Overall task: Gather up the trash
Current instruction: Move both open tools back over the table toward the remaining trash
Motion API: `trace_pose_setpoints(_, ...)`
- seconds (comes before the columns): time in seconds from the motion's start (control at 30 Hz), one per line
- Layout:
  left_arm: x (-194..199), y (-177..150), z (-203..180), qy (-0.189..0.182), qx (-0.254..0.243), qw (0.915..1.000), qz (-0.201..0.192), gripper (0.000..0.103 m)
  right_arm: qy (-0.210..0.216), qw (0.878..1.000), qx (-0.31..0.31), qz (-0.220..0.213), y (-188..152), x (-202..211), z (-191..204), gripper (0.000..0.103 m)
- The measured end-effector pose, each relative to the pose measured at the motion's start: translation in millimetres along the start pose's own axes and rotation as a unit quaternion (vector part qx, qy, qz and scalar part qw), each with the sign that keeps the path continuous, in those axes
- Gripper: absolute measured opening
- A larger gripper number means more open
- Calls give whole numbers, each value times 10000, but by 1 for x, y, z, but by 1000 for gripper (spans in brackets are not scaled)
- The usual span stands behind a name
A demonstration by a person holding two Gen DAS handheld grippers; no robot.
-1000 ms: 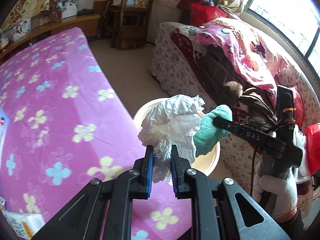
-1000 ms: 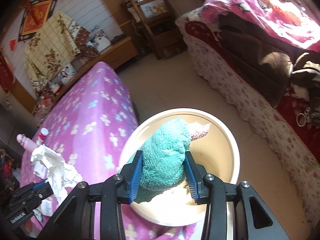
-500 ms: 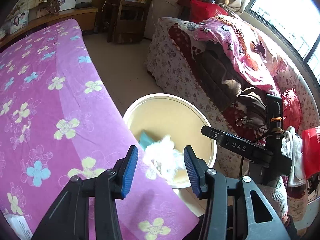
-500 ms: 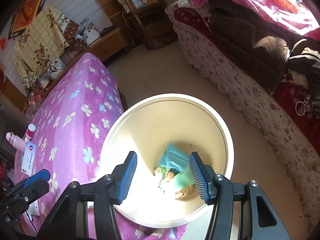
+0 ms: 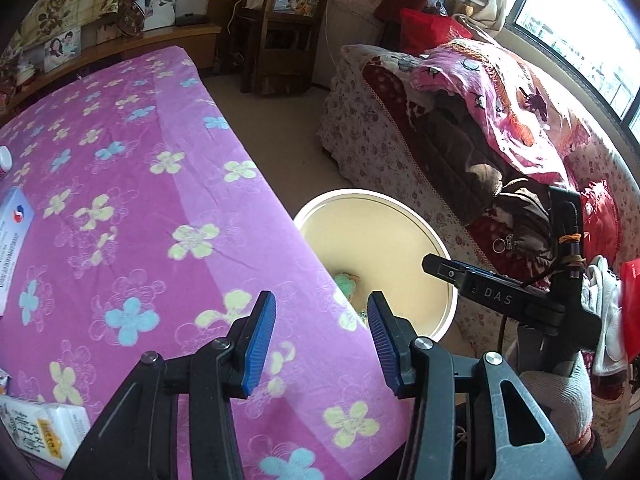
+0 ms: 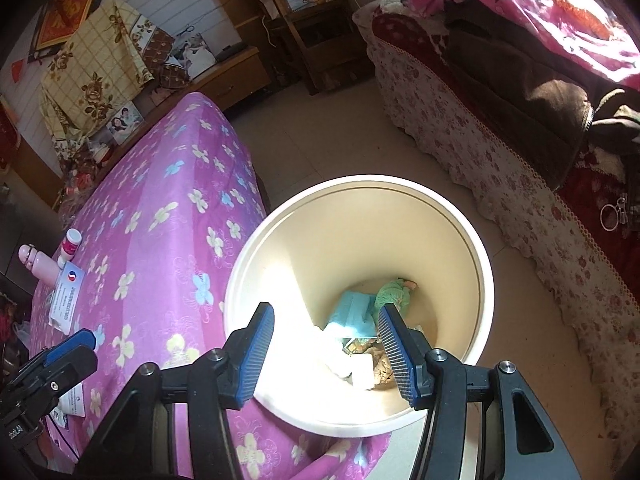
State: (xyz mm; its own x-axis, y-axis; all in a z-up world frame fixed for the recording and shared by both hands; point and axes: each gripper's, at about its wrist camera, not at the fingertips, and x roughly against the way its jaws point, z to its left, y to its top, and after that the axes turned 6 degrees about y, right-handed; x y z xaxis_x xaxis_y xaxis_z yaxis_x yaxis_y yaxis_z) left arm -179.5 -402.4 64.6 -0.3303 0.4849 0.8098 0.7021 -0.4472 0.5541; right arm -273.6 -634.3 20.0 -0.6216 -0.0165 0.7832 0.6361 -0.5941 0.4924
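A second ago the left gripper [image 5: 322, 334] pinched a crumpled white tissue and the right gripper [image 6: 326, 350] clamped a green cloth above the bin; both sets of fingers have just been opening and the two pieces have dropped in, so EARLIER frames and this one differ in exactly that.

Left wrist view: the left fingers are spread with nothing between them, hanging over the purple flowered desk [image 5: 120, 208] just beside the bin [image 5: 440, 248]. Only a scrap of the green cloth [image 5: 346, 282] shows inside, past the desk's edge. That draped edge overlaps the bin's near rim, so anything released too far desk-side would likely land on the cover instead of inside. The other tool, held in a gloved hand [image 5: 560, 396], sits close on the far side of the bin; the two could knock together on the next reach.

Right wrist view: the right fingers are spread and empty, directly over the bin [image 6: 480, 264]. The green cloth [image 6: 394, 294], a teal piece and white tissue [image 6: 348, 360] lie at the bottom. On the desk, well away from the bin, stand a pink bottle [image 6: 38, 264], a small jar [image 6: 71, 242] and a leaflet [image 6: 66, 298]; they are easily toppled, and I judge they are not trash.
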Motion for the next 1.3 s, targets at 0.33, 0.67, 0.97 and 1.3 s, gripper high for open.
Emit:
trace_pose_setpoints(0.33, 38, -13, 35, 424, 116, 9986, -286, 53, 237, 9983, 530, -87, -8, 11, 62, 58)
trace_pose_setpoints(0.67, 72, -27, 80, 654, 445, 9959, -445, 62, 596, 9931, 1005, -22, -22, 10, 126, 63)
trace_pose_setpoints(0.97, 112, -56, 144, 1106, 644, 9909, -409, 62, 1128, 9784, 1675, 438, -45, -8, 194, 64)
trace_pose_setpoints(1.3, 133, -118, 212, 1786, 761, 9807, 233, 62, 1465, 9587, 2316, 766, -70, -28, 256, 66)
